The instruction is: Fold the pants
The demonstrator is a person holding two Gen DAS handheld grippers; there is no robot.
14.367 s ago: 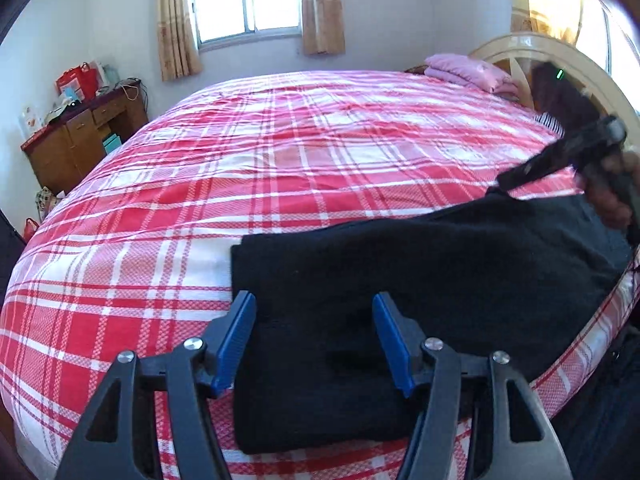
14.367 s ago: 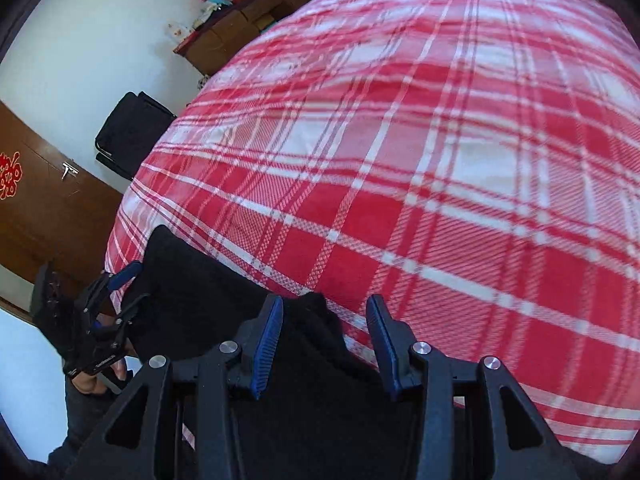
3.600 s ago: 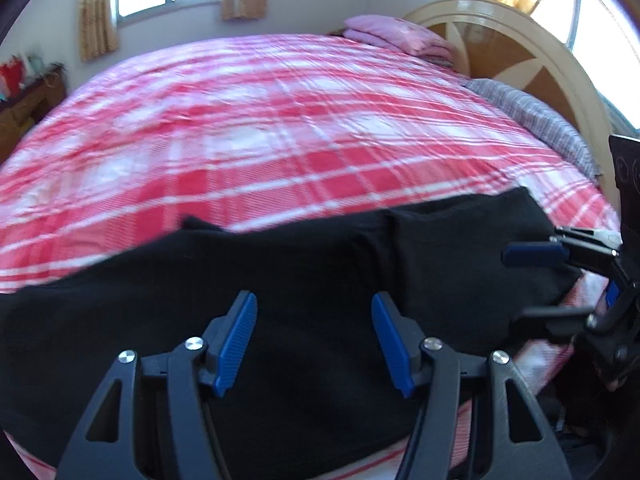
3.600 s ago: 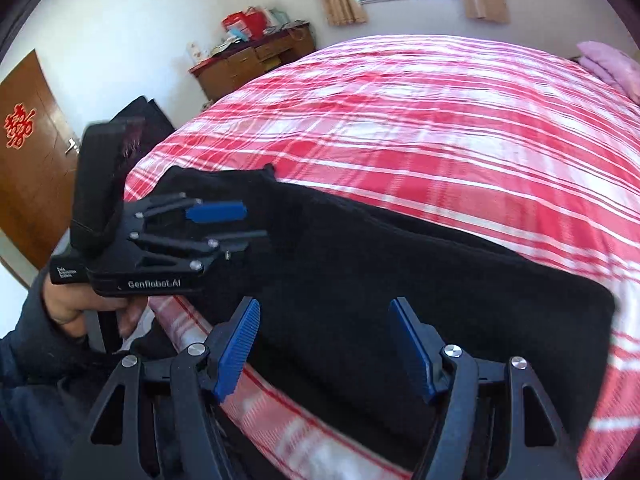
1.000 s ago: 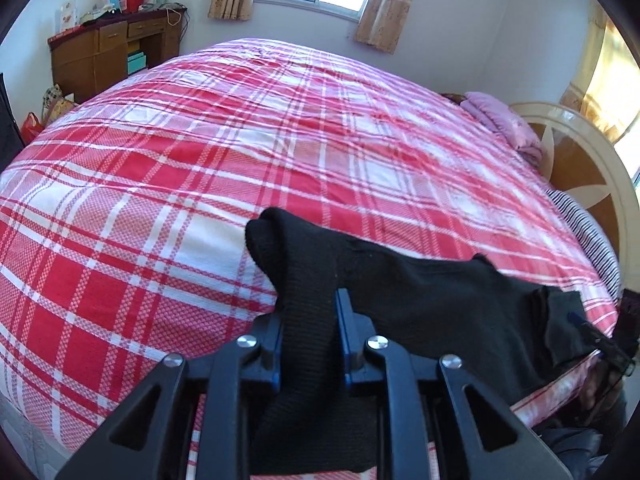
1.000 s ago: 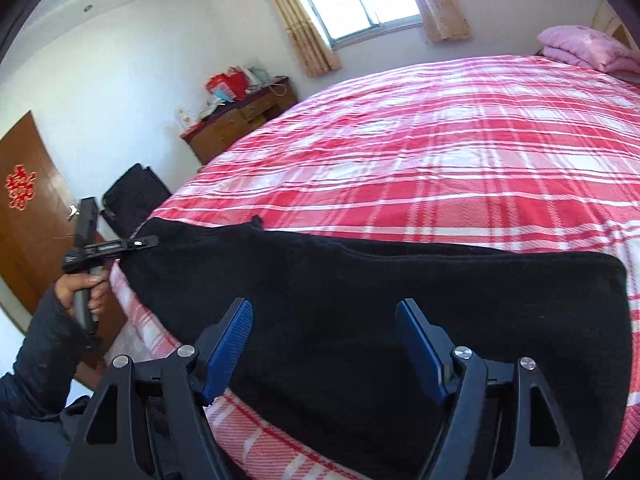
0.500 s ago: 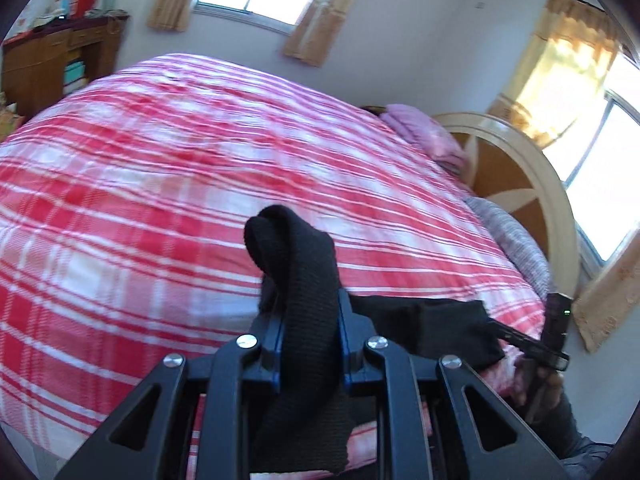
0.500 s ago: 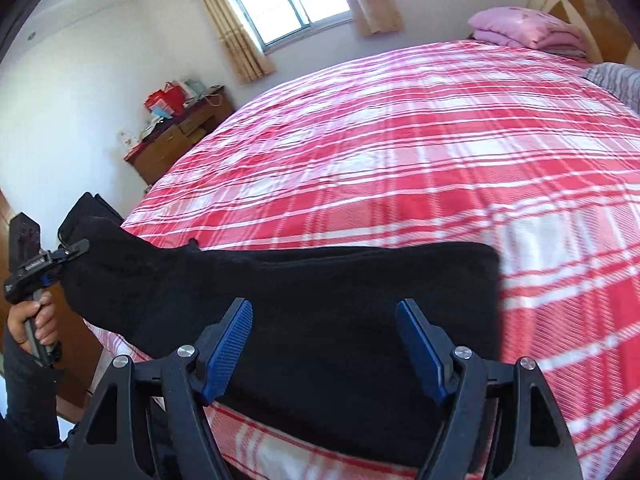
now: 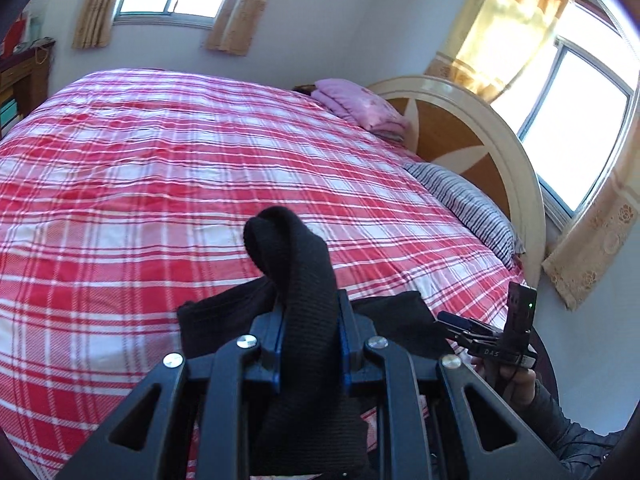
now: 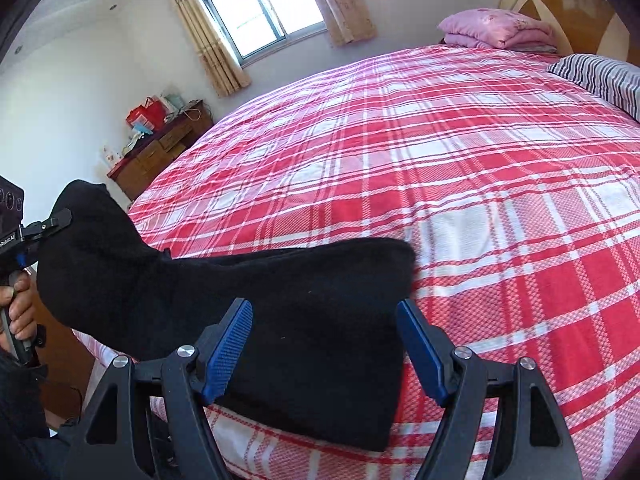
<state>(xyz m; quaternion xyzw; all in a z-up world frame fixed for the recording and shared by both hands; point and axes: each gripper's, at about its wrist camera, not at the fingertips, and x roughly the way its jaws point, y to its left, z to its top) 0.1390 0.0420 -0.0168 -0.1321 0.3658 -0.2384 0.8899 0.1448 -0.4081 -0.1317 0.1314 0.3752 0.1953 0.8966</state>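
Folding is under way: the left gripper [image 9: 308,344] has its jaws clamped on one end of the black pants [image 10: 280,300] and holds that end raised off the bed [image 10: 460,168]. The rest of the garment lies flat along the near edge of the bed, on the red-and-white plaid cover. The right gripper [image 10: 324,344] hovers over the flat end with its jaws apart and nothing between them; whether the tips touch the cloth cannot be told.

Step in hand, as judged: carrying the lifted end across to lay it over the resting end and so shorten the garment by one fold.

The next move calls for:
- bringing the raised end over the flat part with the side edges kept in line;
- lowering it before release, so the cloth does not slump into a heap;
- keeping the resting end from dragging along the cover, a job the right gripper is placed to do.

Appearance of the pants: thick, soft, ribbed black knit, already narrowed into a long band. The gripped end bunches into a rounded roll above the left jaws. The flat end shows a square, tidy edge.
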